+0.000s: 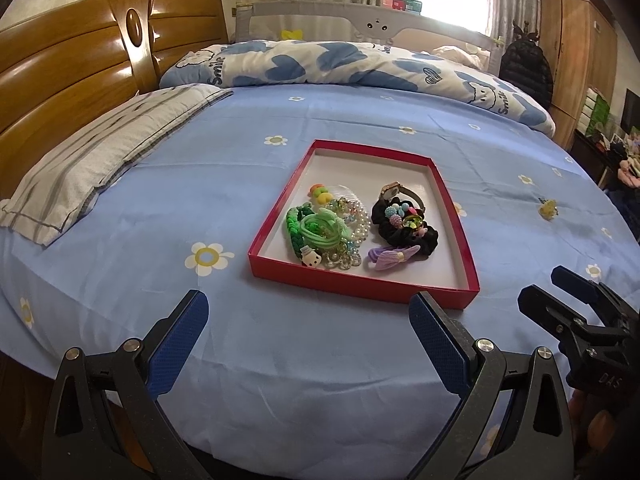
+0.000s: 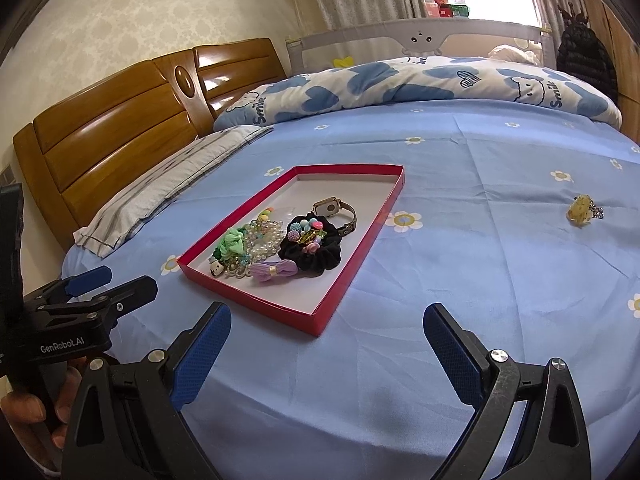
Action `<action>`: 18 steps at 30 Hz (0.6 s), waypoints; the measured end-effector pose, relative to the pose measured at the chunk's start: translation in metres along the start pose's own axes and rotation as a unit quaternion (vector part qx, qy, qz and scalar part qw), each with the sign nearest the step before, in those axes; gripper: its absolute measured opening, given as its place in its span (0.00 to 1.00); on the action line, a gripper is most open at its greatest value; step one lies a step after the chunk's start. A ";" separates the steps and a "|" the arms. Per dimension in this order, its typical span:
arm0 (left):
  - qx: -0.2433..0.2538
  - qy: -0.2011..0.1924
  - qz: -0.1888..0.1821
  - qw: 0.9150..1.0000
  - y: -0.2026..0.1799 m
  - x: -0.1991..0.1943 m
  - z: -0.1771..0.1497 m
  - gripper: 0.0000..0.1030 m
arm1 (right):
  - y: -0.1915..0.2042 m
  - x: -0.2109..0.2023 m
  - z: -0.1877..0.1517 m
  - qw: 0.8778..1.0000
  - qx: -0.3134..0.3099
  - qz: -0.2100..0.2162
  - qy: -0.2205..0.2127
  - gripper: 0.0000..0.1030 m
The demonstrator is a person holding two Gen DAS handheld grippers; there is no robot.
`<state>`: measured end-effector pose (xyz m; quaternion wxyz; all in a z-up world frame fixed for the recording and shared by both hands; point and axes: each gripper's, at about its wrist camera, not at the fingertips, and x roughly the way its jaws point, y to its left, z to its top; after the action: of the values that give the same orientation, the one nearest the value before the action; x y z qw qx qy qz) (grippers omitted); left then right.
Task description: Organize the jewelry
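The red tray [image 1: 362,288] lies flat on the blue flowered bed sheet [image 1: 280,360]. In the left wrist view its long axis runs from 6 toward 12 o'clock; in the right wrist view it slants from 7 toward 1 o'clock.

All the tray's contents crowd its near half, and the far half is bare white. On the left side sit green hair ties [image 1: 320,230], a heap of pearl beads [image 1: 362,226], a clear comb [image 1: 347,193] and a small white charm [image 1: 311,258]. On the right side lies a black scrunchie [image 2: 316,254] topped with coloured beads, touching a watch [image 2: 332,207] behind it, whose face tilts upward. A purple bow [image 2: 274,271] lies at the near edge of the pile.

A yellow trinket [image 2: 580,210] rests alone on the sheet, well apart from the tray at 3 o'clock.

The left tongs [image 1: 308,326] hang spread wide and empty above the sheet, as do the right tongs [image 2: 326,338].

The quilt [image 2: 440,84] at 12 o'clock reads "Smile". The left tongs' body bears "GenRobot.AI"; the right body shows "DAS".
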<state>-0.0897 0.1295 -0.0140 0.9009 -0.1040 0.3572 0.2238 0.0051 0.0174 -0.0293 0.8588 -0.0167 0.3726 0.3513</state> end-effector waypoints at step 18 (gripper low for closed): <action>-0.001 0.001 0.001 1.000 0.001 0.000 0.001 0.98 | -0.001 -0.002 0.002 1.000 -0.002 -0.002 -0.001 0.95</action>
<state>-0.0895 0.1305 -0.0135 0.9002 -0.1048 0.3579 0.2247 0.0061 0.0164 -0.0271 0.8598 -0.0188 0.3713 0.3502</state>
